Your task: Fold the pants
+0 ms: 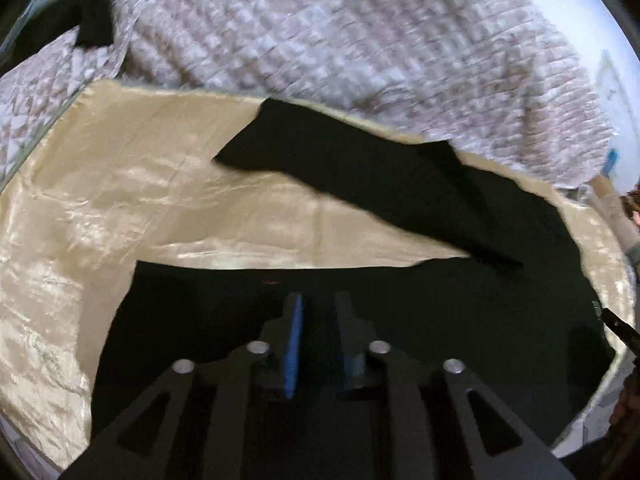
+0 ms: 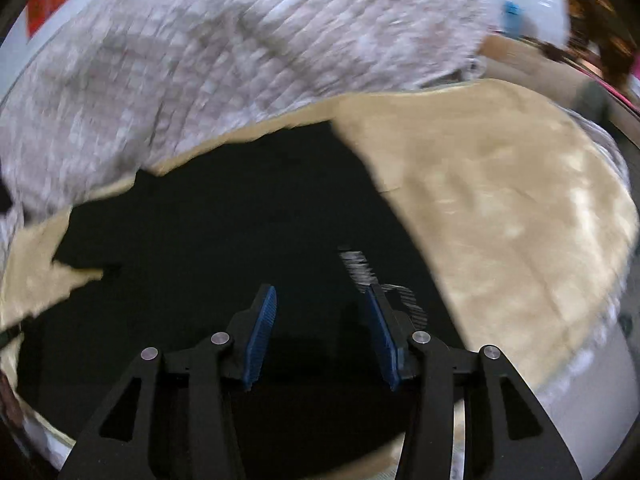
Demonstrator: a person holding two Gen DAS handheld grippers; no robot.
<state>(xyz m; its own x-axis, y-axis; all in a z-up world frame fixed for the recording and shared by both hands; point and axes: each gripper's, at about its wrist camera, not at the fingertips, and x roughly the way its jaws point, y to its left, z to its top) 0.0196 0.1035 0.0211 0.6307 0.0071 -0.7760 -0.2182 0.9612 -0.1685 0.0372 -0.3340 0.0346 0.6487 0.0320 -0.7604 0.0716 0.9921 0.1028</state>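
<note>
Left gripper (image 1: 316, 316) nearly closed over the black pants (image 1: 400, 300), right gripper (image 2: 320, 308) wide open and empty above them.

Whether the left pads pinch cloth I cannot tell; the gap between them is narrow. Pants lie spread on a shiny, creased beige satin sheet (image 1: 120, 200), legs splayed apart, beside a quilted grey-white blanket (image 1: 340, 32). Folding looks barely begun: next, bring one leg across onto the other. Matte, limp fabric; a white printed label (image 2: 358, 268) sits by the right finger.
</note>
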